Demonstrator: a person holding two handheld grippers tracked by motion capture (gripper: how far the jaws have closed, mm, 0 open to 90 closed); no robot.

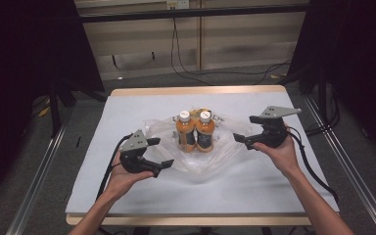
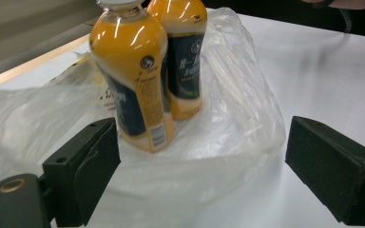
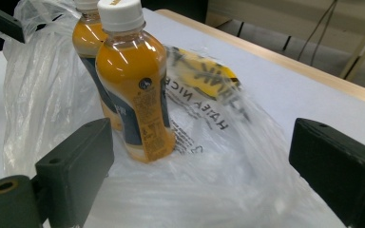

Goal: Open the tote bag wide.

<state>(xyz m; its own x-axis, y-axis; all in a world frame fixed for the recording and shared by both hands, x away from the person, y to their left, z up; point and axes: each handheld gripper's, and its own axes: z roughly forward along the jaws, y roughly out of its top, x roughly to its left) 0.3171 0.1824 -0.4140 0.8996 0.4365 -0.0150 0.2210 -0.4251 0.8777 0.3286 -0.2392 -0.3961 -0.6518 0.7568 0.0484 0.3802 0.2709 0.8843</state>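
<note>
**Q:** Bottles, where do they stand?

**A:** Two orange bottles stand upright, touching, on a clear plastic bag spread flat at the middle of the white table; both keep their white caps on.

**Q:** And the claws?

**A:** Each hand holds one; the left gripper sits just beside the bag's left edge, the right gripper near its right edge; both have jaws spread wide and grip nothing; in each gripper view the bag lies between the jaws with the bottles beyond.

**Q:** Which step is this?

**A:** It looks like the approach for bagging; neither claw touches the plastic yet, as far as I can tell.

**Q:** What does the next move ask for?

**A:** Probably each claw must pinch a thin edge of film and lift it up around the bottles; the film is slack and slippery, so a low, careful bite is needed; a sharp tug could tip the bottles.
</note>
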